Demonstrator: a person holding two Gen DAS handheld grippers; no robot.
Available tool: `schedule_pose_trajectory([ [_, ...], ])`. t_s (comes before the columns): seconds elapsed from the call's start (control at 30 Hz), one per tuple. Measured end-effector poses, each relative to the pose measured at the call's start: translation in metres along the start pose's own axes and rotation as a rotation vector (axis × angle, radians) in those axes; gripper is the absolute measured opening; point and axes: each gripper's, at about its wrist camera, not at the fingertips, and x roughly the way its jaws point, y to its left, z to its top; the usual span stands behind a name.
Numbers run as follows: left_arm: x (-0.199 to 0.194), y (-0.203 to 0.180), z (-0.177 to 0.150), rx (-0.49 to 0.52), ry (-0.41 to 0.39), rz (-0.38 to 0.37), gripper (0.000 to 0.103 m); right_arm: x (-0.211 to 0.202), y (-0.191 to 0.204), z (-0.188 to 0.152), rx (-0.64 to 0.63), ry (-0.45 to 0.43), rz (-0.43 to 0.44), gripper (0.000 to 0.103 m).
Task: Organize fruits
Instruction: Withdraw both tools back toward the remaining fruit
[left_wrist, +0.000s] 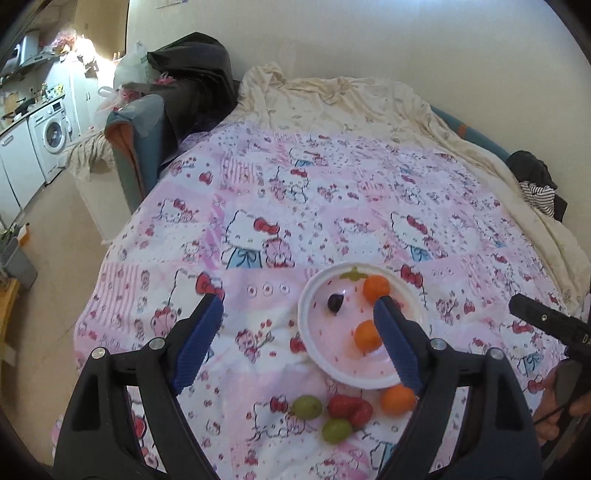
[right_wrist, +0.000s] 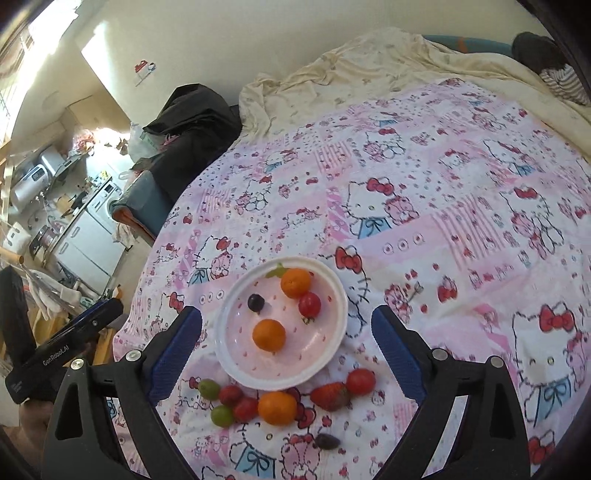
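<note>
Fruit is split between the white plate (right_wrist: 236, 369) and the pink patterned bedspread (right_wrist: 443, 221) it sits on. On the plate, from my right wrist view, I see an orange (right_wrist: 296, 283) at 12 o'clock, a cherry tomato (right_wrist: 309, 304) just beside it at 2, a dark grape (right_wrist: 255, 302) at 10, and a second orange (right_wrist: 269, 334) near the centre. Off the plate, along its 6 o'clock edge, lie two green grapes (right_wrist: 209, 388), two small red fruits (right_wrist: 230, 394), a third orange (right_wrist: 277, 407), a strawberry (right_wrist: 330, 396) and another tomato (right_wrist: 360, 381), with a dark grape (right_wrist: 327, 441) nearer me. My right gripper (right_wrist: 286, 343) hangs over the plate, blue pads wide apart, holding nothing. My left gripper (left_wrist: 299, 332) is likewise spread wide and empty, its right pad (left_wrist: 397, 347) overlapping the plate in view.
</note>
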Motion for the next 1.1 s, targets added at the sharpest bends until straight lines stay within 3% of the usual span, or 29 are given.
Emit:
schedule_pose_trajectory([
  [0.3,-0.004,0.002,-0.023,-0.009,0.034,0.062,0.082,-0.015,-0.012,-0.021,0.043,0.013,-0.044,0.095],
  [0.47,-0.011,0.003,-0.033,0.013,-0.021,0.061,0.082,-0.015,-0.011,-0.028,0.057,0.025,-0.061,0.095],
  [0.67,-0.001,0.01,-0.043,-0.02,0.073,0.059,0.082,-0.002,-0.011,-0.033,0.056,0.081,-0.074,0.095],
  [0.93,0.014,0.012,-0.049,-0.03,0.172,0.07,0.082,0.026,-0.035,-0.046,0.18,0.234,-0.09,0.095],
  [1.0,0.017,0.014,-0.05,-0.043,0.193,0.069,0.082,0.035,-0.041,-0.05,0.209,0.284,-0.089,0.093],
  [1.1,0.022,0.017,-0.05,-0.075,0.224,0.057,0.082,0.051,-0.047,-0.056,0.244,0.355,-0.083,0.073],
])
